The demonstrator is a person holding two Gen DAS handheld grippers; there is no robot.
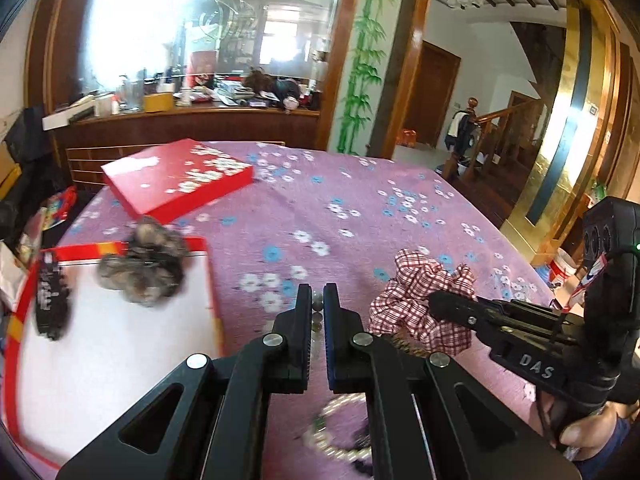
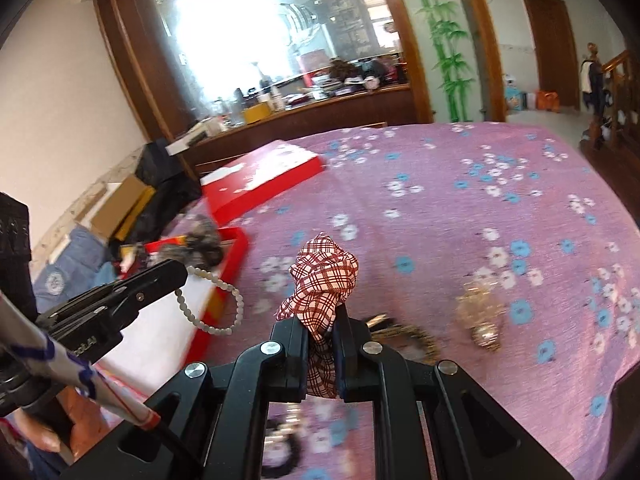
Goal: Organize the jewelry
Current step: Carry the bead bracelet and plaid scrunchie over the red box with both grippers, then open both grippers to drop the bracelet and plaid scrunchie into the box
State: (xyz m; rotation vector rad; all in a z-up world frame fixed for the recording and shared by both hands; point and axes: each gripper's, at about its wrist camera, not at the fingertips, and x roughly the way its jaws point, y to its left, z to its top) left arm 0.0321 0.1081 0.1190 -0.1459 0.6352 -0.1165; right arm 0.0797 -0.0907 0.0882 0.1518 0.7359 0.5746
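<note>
My left gripper (image 1: 318, 300) is shut on a white bead bracelet (image 2: 212, 304), which hangs from its tip above the open red box (image 1: 120, 344); beads show between its fingers (image 1: 317, 309). My right gripper (image 2: 322, 320) is shut on a red-and-white plaid scrunchie (image 2: 324, 280), held above the purple cloth; it also shows in the left wrist view (image 1: 416, 300). The box holds a grey fur scrunchie (image 1: 144, 264) and a black hair clip (image 1: 52, 300).
The red box lid (image 1: 180, 176) lies farther back on the purple flowered cloth (image 1: 360, 208). A gold ornament (image 2: 480, 312) and a dark ring-shaped piece (image 2: 408, 340) lie on the cloth to the right. Another bead bracelet (image 1: 340, 432) lies under the left gripper.
</note>
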